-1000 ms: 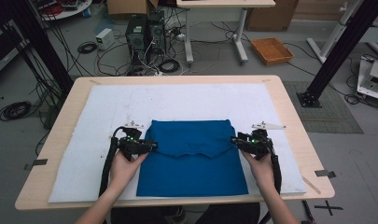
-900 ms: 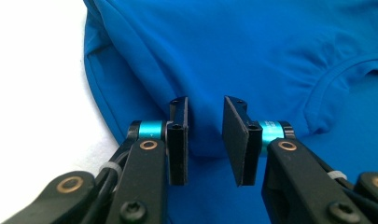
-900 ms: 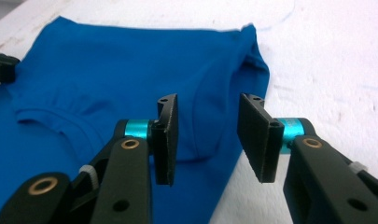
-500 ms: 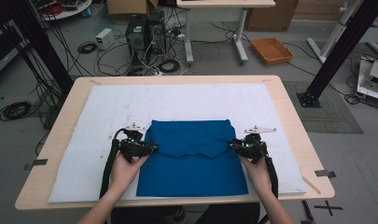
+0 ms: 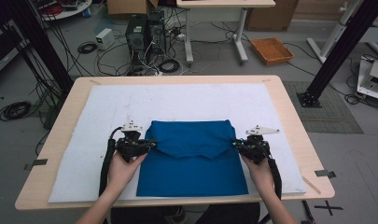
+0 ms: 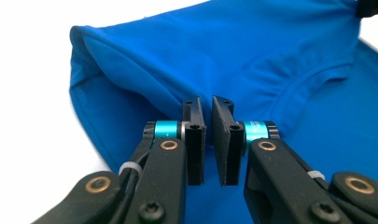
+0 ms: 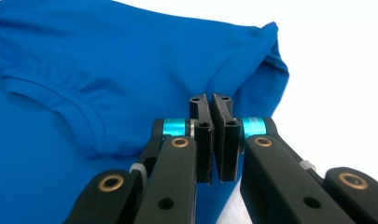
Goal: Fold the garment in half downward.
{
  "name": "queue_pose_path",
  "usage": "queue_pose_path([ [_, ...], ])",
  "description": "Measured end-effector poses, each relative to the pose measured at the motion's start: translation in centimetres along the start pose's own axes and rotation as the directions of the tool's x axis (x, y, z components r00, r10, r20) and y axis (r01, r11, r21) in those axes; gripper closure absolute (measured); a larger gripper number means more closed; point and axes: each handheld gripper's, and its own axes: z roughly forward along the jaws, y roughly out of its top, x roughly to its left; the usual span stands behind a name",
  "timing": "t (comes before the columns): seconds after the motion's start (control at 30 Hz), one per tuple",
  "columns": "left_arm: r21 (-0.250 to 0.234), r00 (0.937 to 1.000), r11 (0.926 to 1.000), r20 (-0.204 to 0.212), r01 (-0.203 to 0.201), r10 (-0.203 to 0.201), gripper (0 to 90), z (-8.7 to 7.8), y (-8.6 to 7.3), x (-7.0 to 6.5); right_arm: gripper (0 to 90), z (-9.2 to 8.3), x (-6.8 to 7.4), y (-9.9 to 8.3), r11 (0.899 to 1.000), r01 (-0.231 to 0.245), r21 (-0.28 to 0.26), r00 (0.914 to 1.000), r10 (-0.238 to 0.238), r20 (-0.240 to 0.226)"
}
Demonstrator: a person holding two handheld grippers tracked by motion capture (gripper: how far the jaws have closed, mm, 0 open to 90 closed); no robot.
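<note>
A blue shirt (image 5: 191,158) lies flat on the white mat, its top part folded down so the collar faces me. My left gripper (image 5: 151,144) is at the left end of that fold. Its jaws have just been closing and now pinch the doubled cloth (image 6: 224,56) at their tips (image 6: 207,105), with only a thin slit left between the pads. My right gripper (image 5: 235,144) is at the right end of the fold. Its jaws have also just been closing and are pressed together on the shirt's edge (image 7: 107,60) at the tips (image 7: 210,100).
The white mat (image 5: 177,102) covers most of the wooden table (image 5: 294,130). Bare mat lies beyond the shirt and to both sides. On the floor behind the table are cables, computer cases and an orange tray (image 5: 272,50).
Both pairs of jaws have narrowed onto the shirt's folded edges. The hands have hardly shifted, and the shirt lies as before.
</note>
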Motion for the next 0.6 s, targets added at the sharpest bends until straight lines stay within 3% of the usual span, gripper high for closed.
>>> queue_pose_path([
  [0.33,0.001,0.9948,1.0,0.102,0.003,-0.003,83.3,-3.3,-1.5,-1.9,87.9,-3.4,1.6,-1.3,1.0,0.028,-0.007,0.9976,-0.029,-0.062],
  [0.6,0.038,0.991,0.9985,0.13,-0.038,0.033,83.2,-4.9,-4.2,-4.5,87.9,-6.5,3.3,-4.3,0.999,0.031,-0.029,0.995,-0.033,-0.094],
])
